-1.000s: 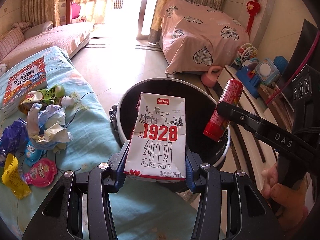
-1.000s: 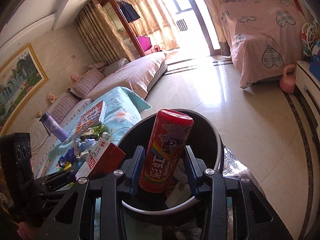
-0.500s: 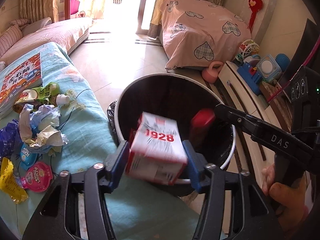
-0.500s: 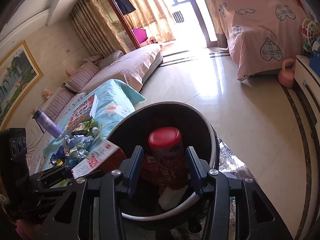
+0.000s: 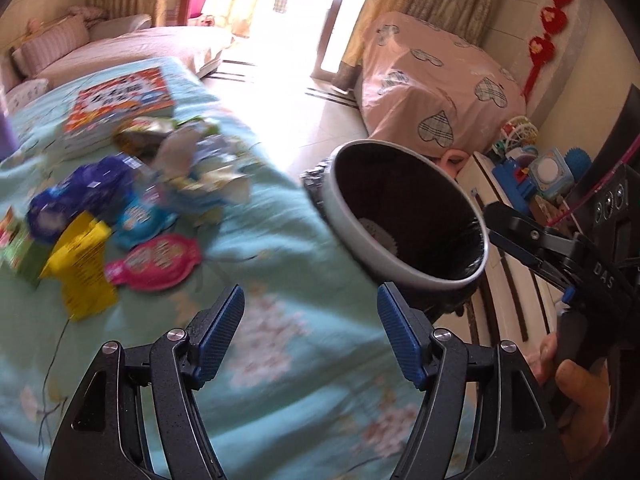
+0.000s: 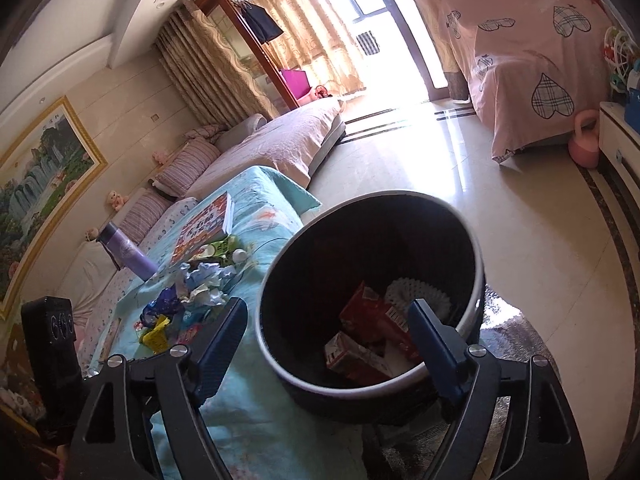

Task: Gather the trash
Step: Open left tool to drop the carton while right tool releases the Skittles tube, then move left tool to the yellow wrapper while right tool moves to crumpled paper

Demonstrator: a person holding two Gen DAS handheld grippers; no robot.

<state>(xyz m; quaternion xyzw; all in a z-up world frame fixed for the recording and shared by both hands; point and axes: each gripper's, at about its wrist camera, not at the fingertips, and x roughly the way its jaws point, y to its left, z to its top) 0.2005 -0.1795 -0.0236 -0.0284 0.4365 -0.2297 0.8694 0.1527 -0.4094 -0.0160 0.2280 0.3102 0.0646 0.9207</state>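
Observation:
The round trash bin with a black liner stands beside the light-blue covered table. Inside it lie the red snack can and the milk carton. My right gripper is open and empty above the bin's near rim. My left gripper is open and empty over the table cloth, with the bin to its right. A pile of trash lies on the table at left: crumpled paper, a yellow wrapper, a pink round lid, a purple bag.
A picture book lies behind the trash pile, and a purple bottle stands further back. The right gripper's body shows at right in the left wrist view. A toy shelf and a pink-covered bed lie beyond the bin.
Both grippers opened; the milk carton and the red can dropped into the bin. The left gripper has swung left over the table toward the trash pile.

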